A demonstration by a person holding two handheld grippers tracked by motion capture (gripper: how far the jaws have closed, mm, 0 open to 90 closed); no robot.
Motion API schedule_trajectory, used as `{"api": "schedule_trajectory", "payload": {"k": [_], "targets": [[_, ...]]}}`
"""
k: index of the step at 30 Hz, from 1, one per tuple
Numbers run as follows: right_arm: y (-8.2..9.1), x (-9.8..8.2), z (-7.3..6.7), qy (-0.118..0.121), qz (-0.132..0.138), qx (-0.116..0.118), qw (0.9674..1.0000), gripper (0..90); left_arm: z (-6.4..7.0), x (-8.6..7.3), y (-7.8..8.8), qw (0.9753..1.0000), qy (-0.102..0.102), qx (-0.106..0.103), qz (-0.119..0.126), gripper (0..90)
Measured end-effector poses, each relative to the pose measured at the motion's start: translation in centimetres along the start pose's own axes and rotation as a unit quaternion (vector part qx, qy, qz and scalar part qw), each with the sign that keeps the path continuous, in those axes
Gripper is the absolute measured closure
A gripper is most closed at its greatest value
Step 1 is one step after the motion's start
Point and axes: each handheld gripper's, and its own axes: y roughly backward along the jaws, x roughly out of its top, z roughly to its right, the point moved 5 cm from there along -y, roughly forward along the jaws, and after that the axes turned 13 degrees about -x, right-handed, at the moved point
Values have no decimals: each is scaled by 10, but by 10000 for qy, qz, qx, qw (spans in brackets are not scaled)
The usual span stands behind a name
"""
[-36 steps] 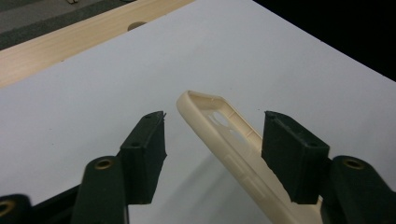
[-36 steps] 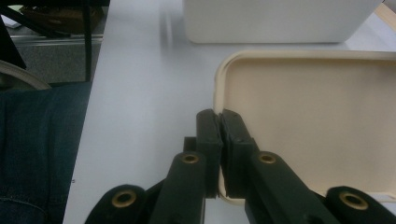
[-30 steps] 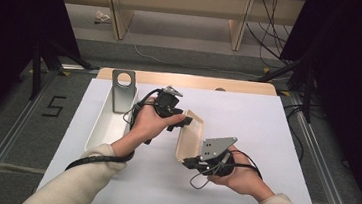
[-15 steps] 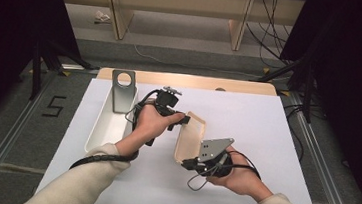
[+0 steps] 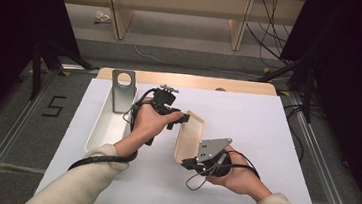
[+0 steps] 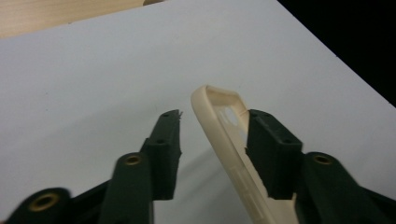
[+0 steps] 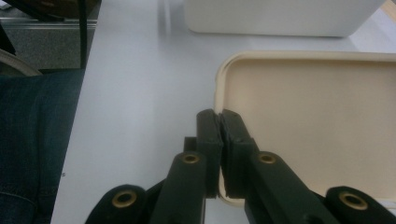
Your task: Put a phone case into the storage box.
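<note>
The cream case (image 5: 189, 137) stands tilted on edge near the middle of the white mat (image 5: 275, 141), held between both hands, in the same spot as a second ago. The right gripper (image 7: 219, 122) pinches its near rim, jaws closed tight on the thin edge. At the far end the left gripper (image 6: 212, 133) straddles the rim; its jaws squeezed in and have just been opening again, so one finger (image 6: 273, 154) lies against the case while the other stands clear, half wide. That looks like a released test grip, so a fresh bite seems needed. The white tray (image 5: 104, 124) lies just left, the metal bracket (image 5: 123, 90) at its far end.
</note>
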Motion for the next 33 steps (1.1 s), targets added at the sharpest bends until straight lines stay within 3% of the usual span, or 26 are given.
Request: {"api": "schedule_trajectory", "payload": {"k": [3,6,8,12,18,22,33], "targets": [[0,1,-1,40,23,21,10000,880,1,-1,-4,9999,40,-73,-93,499],[0,2,-3,66,38,37,10000,880,1,-3,-7,9997,72,-78,-201,576],[0,3,-3,76,33,38,10000,880,1,-3,-8,9998,71,-52,-176,661],[-1,1,-3,81,3,32,10000,882,5,-2,-8,9998,147,-91,-91,719],[-4,1,-4,123,-36,28,9999,885,16,3,-4,9988,331,-349,127,809],[-4,0,-2,93,-63,-11,9999,885,21,7,-1,9986,289,-370,245,823],[-5,-1,-1,74,-113,-26,9999,884,23,7,1,9987,194,-403,242,828]]}}
